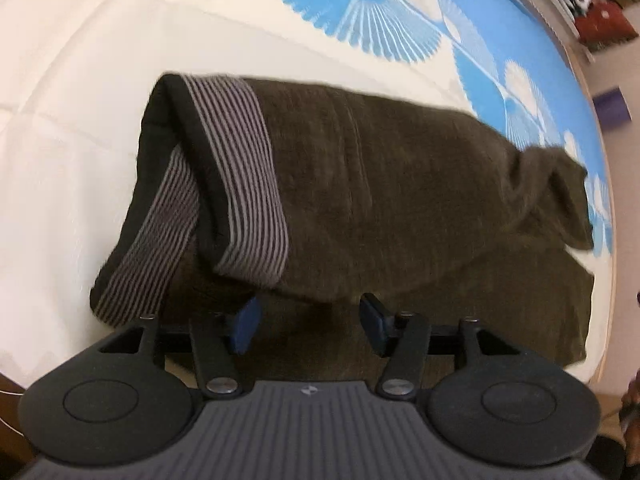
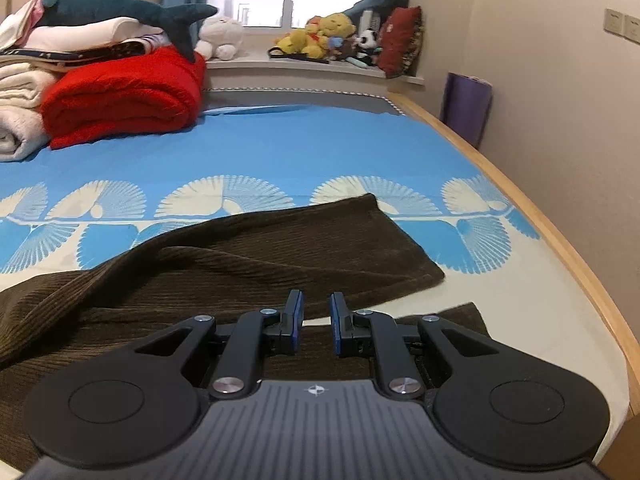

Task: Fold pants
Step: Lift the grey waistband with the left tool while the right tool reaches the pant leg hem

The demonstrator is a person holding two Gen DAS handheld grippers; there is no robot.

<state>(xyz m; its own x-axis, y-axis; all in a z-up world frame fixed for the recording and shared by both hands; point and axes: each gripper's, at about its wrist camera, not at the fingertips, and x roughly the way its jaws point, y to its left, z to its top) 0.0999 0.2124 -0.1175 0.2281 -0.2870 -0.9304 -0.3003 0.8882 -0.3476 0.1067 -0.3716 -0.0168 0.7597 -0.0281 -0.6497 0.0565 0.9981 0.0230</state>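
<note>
Left tool (image 1: 310,322) hangs with its jaws spread wide and nothing between them, poised right at the near edge of the brown pants (image 1: 400,184), which lie on the bed (image 1: 80,120) already doubled over into a thick bundle. Right tool (image 2: 316,326) shows a narrower gap between its blue pads (image 2: 297,316), but it is parted too and grips no cloth; corduroy lies under and ahead of it. The step in hand looks like taking hold for the next fold, or tidying the one just laid. To do it well, I'd say the left tool should bite the whole stack of layers at the near edge, not just the top one, while the right tool catches the loose hem, and both lift and carry across level so the bundle stays square. Now, the views differ: the left wrist camera alone shows the striped waistband (image 1: 240,168) turned back at the left end and a rumpled flap (image 1: 556,196) at the far right that wants smoothing. The right wrist camera alone shows a leg end (image 2: 380,248) splayed out flat over the blue fan-print sheet (image 2: 280,148), plus the red blanket (image 2: 124,96), the plush shark (image 2: 120,8) and the soft toys (image 2: 320,36) on the sill, well apart from the work.
</note>
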